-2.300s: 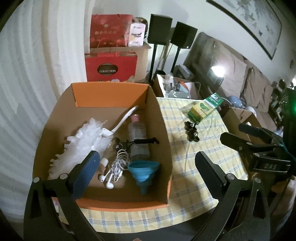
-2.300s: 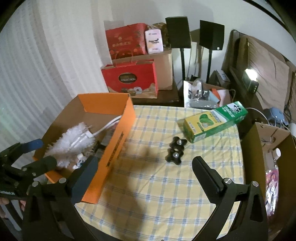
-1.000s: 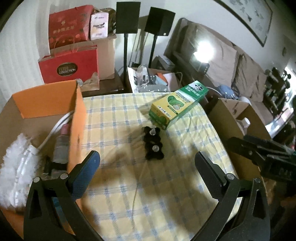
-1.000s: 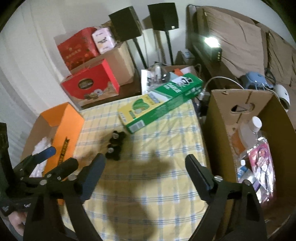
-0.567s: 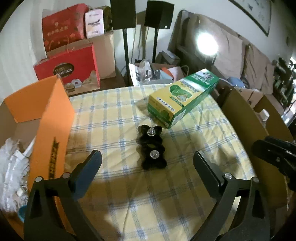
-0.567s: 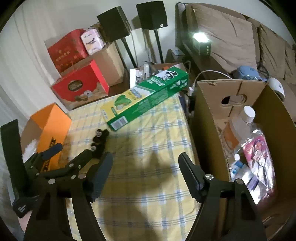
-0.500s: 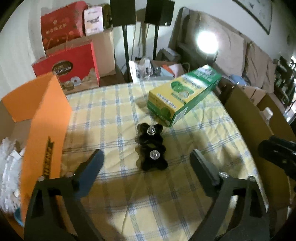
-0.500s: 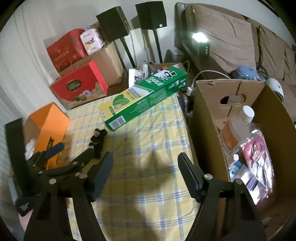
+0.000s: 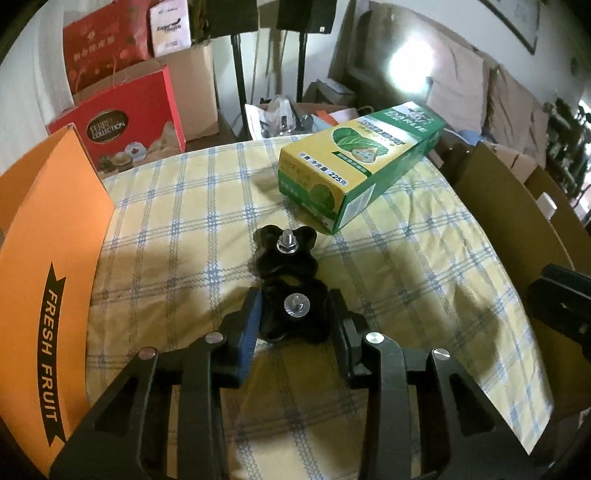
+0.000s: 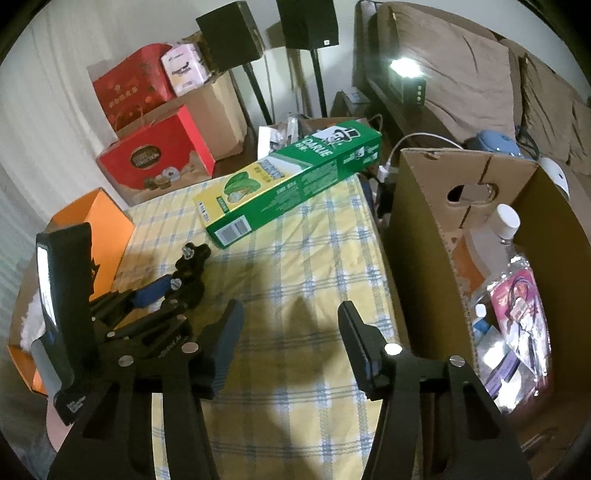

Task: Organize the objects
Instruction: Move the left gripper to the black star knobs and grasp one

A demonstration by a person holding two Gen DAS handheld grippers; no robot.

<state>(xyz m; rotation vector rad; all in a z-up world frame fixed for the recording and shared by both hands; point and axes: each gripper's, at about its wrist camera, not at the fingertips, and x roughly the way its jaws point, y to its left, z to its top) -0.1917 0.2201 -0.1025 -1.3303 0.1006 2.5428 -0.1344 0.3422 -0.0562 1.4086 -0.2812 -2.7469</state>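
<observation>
Two black star knobs (image 9: pixel 286 245) sit on the checked tablecloth (image 9: pixel 177 229) — plus one green toothpaste box (image 9: pixel 354 170), one orange fruit box (image 9: pixel 48 236), one brown cardboard box (image 10: pixel 436 221), two speakers (image 10: pixel 229 35) — and two grippers (image 10: pixel 290 326).

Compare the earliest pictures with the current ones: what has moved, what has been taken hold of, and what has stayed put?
The left tongs swung from over the orange box to the table and closed on the nearer black knob. The right tongs turned toward the brown carton, still open and empty. The farther knob and green toothpaste box stayed put.
</observation>
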